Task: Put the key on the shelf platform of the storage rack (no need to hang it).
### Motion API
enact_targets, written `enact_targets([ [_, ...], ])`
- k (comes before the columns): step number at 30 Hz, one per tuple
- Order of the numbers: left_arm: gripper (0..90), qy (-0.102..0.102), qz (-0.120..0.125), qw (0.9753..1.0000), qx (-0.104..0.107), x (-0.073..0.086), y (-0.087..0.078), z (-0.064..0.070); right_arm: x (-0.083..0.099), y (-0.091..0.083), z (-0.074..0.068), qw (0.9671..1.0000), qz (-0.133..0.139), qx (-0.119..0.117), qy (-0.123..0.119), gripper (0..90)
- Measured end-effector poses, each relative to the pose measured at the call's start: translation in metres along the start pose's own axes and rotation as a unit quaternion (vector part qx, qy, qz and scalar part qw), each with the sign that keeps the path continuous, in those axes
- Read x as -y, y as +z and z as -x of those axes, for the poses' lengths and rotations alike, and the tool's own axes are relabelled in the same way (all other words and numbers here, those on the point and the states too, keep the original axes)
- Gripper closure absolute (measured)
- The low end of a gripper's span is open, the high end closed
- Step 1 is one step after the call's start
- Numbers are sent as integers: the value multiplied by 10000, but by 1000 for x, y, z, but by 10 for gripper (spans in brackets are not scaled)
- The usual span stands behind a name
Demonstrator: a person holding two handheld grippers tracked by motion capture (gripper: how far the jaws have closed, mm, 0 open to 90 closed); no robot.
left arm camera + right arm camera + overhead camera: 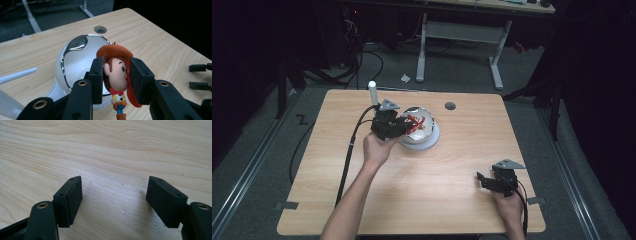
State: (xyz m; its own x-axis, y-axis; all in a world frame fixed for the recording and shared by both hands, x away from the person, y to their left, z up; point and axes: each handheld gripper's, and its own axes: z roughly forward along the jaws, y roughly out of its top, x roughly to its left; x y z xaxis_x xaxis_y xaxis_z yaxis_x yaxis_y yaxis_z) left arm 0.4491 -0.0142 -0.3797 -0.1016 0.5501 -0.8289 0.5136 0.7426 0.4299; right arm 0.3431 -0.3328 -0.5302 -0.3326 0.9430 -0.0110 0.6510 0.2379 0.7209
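A small cowboy figurine [117, 77] with an orange hat, red scarf and blue trousers hangs between the jaws of my left gripper [115, 80], which is shut on its head. In the high view the left gripper [404, 126] holds the figurine [417, 123] over a round white bowl-shaped device [427, 139] near the table's middle back. The device [75, 62] has a glossy white hollow with a chrome rim. My right gripper [115, 202] stands open just above bare wood, nothing between its pads. It sits at the front right of the table [484, 181].
A white upright post [372, 92] stands at the back edge left of the bowl device. A round cable hole [450, 106] is in the tabletop behind it. The light wooden table [452, 200] has bare room across its front and right.
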Motion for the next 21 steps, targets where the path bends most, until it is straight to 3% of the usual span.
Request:
enact_targets([
  [9,657,271,105,9996,-67,10,18,1,0,0,0,10000,4,0,-19,294],
  [21,657,273,109,9993,-231,19,50,-6,0,0,0,10000,-4,7,-27,294],
])
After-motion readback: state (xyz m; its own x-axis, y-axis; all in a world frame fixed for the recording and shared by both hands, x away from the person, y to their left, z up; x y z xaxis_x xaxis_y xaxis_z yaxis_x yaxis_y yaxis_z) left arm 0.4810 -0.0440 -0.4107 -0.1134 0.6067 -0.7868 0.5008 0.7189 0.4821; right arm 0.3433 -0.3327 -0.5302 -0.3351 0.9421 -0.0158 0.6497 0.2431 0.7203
